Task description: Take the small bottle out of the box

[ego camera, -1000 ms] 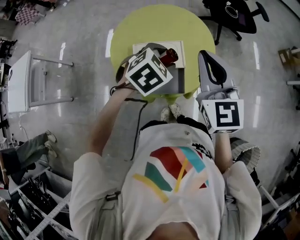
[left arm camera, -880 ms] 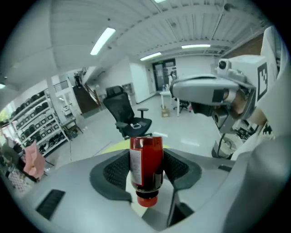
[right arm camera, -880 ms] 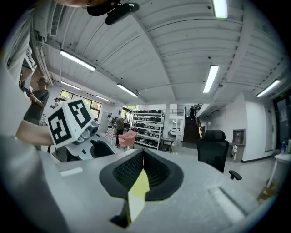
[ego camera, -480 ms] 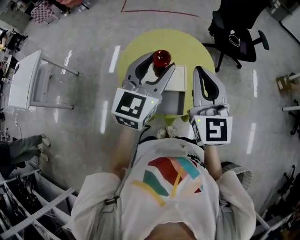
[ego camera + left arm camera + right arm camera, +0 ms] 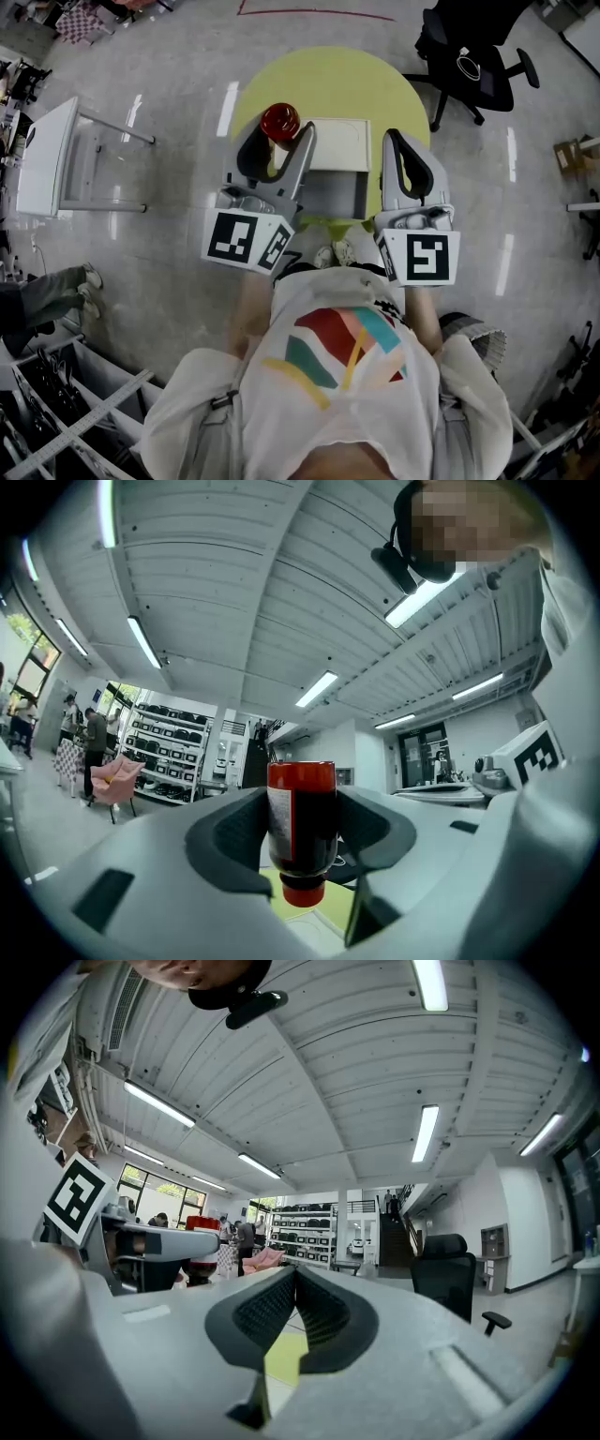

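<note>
From above, we see our left gripper (image 5: 278, 138) shut tight on the small bottle (image 5: 279, 121). The bottle is out of the box (image 5: 343, 139). It is up over the left part of the yellow table (image 5: 328, 80), just beside the box. Our right gripper (image 5: 399, 146) is on the other side of the box, over the table's right edge.

In the left gripper view, the two jaws press on the bottle (image 5: 301, 822) from both sides. The bottle is dark with red ends, and its cap points down. A bit of the table (image 5: 339, 907) shows under it.

In the right gripper view, the gripper (image 5: 295, 1309) has its jaws closed together with nothing in them. Far to the left we see the bottle (image 5: 200, 1225) in the other gripper.
</note>
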`<state>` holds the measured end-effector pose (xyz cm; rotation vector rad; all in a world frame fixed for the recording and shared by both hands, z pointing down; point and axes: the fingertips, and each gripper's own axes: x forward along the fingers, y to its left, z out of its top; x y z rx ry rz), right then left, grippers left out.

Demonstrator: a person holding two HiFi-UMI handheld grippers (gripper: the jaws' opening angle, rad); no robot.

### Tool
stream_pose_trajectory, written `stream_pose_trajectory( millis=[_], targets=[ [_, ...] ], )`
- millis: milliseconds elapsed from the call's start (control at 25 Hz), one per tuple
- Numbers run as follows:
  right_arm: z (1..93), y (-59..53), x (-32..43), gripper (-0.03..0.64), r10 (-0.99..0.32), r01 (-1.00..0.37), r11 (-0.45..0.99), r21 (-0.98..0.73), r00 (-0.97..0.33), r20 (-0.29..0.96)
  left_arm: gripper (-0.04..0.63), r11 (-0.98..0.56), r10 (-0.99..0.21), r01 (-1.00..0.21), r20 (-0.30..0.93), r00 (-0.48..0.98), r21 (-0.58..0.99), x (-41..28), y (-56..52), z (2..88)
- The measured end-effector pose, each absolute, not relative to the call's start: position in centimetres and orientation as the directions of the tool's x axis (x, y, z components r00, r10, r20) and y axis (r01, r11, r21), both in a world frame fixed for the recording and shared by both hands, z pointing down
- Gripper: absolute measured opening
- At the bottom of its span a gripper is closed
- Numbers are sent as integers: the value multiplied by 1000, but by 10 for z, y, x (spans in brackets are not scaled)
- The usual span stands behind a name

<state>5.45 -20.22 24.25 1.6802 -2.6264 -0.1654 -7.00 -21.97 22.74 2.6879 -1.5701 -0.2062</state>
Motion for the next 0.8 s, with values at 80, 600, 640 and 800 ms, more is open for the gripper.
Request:
stream_pose_trajectory(
  millis=[80,600,640,800],
  targets=[
    [244,-203,54,3,-905,-903,418,101,-423,-40,219,-488,-871,-869,-108,479,79,-70,-219,226],
    [240,-190,44,2,-903,-900,420,112,-427,-43,219,-470,-876,-882,-134,462,32,-78,-203,216],
    [241,-189,43,3,-903,-900,421,112,-428,-41,219,-468,-877,-883,-134,461,28,-79,-203,216],
    [243,-185,40,3,-901,-896,429,114,-434,-26,219,-463,-880,-886,-133,456,26,-81,-199,215]
  ],
)
